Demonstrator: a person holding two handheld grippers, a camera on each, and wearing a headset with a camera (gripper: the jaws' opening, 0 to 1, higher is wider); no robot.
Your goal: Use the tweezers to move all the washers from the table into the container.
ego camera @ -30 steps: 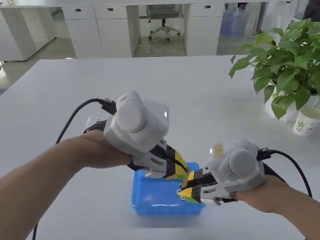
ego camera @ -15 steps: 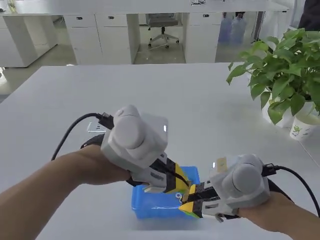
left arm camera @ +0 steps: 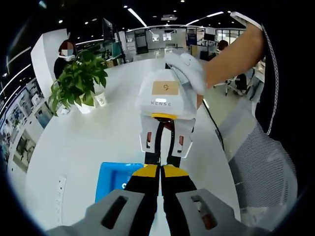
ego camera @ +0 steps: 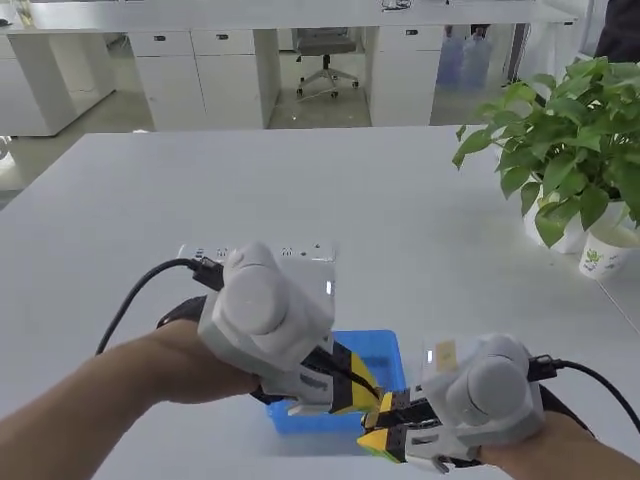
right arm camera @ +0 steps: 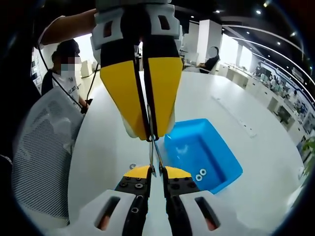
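Thin metal tweezers (right arm camera: 152, 153) run between the two grippers, which meet tip to tip. My left gripper (right arm camera: 150, 137) comes down from the top of the right gripper view, its yellow jaws shut on the tweezers. My right gripper (right arm camera: 153, 173) is shut on their other end. In the head view the left gripper (ego camera: 368, 390) and right gripper (ego camera: 378, 430) hang over the near edge of the blue container (ego camera: 355, 350). Two washers (right arm camera: 199, 176) lie inside the container (right arm camera: 192, 142). Another washer (right arm camera: 132, 167) lies on the table beside it.
A potted plant (ego camera: 565, 150) in a white pot stands at the right side of the white table (ego camera: 300, 190). A white power strip (ego camera: 255, 252) lies just beyond the left gripper. Cables trail from both grippers. The table's far half is bare.
The head camera has tipped, bringing the power strip into sight. Both grippers have drawn slightly toward me, from over the container's middle to its near edge, still tip to tip.
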